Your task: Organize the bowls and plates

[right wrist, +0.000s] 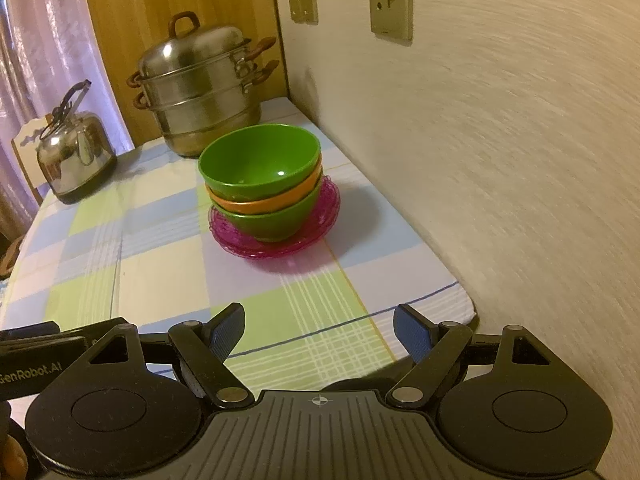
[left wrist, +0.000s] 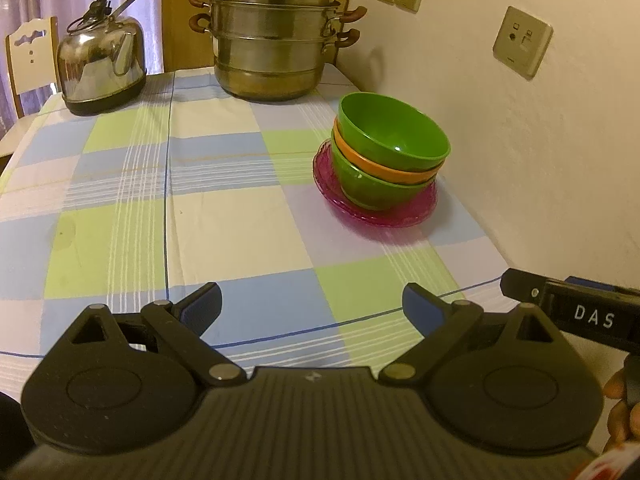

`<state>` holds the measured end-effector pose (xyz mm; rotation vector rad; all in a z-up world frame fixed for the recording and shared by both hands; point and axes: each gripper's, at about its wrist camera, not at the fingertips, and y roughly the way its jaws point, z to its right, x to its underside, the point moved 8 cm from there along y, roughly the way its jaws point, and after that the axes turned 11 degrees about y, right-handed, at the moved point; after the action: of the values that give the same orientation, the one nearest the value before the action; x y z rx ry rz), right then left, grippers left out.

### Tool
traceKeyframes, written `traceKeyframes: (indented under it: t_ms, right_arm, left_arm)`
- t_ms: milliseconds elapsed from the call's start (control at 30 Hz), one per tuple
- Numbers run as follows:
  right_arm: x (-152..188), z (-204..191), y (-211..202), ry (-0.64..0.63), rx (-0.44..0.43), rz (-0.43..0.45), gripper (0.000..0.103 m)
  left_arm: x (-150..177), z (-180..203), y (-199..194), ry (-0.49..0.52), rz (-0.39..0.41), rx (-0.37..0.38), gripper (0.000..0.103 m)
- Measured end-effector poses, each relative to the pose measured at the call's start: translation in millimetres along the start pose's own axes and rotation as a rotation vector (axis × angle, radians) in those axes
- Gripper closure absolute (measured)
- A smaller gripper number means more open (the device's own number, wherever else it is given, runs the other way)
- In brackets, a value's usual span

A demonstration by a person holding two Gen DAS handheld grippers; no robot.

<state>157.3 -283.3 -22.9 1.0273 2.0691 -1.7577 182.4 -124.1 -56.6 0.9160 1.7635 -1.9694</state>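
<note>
A stack of dishes sits on the desk (left wrist: 240, 216), which is covered in a checked cloth of blue, green and white, and I take that stack as my landmark. At the bottom is a pink plate (left wrist: 400, 216), see-through with a ribbed rim; it may be more than one plate, I cannot tell. On it stand three nested bowls: a lower green bowl (left wrist: 372, 188), an orange bowl (left wrist: 400, 174) inside it showing only as a band, and a top green bowl (left wrist: 394, 132), empty and leaning a little. The stack stands near the pale wall (left wrist: 540, 160), close to that edge of the desk.

Behind the stack, at the far end of the desk, is a tiered steel steamer pot (left wrist: 272, 36) with its lid on and brown handles. Farther off to the stack's left, also at the far end, a shiny kettle (left wrist: 100, 64) rests on its dark base. Wall sockets (left wrist: 522, 42) sit on the wall above the stack.

Nearer than the stack, over the front part of the desk, both tools hang well short of it. The left gripper (left wrist: 312, 306) has its jaws spread wide with nothing between them. The right gripper (right wrist: 319, 330) is likewise wide apart and empty, the cloth showing through the gap. The two are side by side, neither touching any dish.
</note>
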Motion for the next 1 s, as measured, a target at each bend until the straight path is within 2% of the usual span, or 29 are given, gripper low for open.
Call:
traceKeyframes:
  t_ms: [1000]
  right_arm:
    - [1.9,-0.8,-1.0,-0.043,0.019,0.005,0.022]
  left_arm:
    - [0.2,-1.9,-1.8,0.008,0.006,-0.017,0.005]
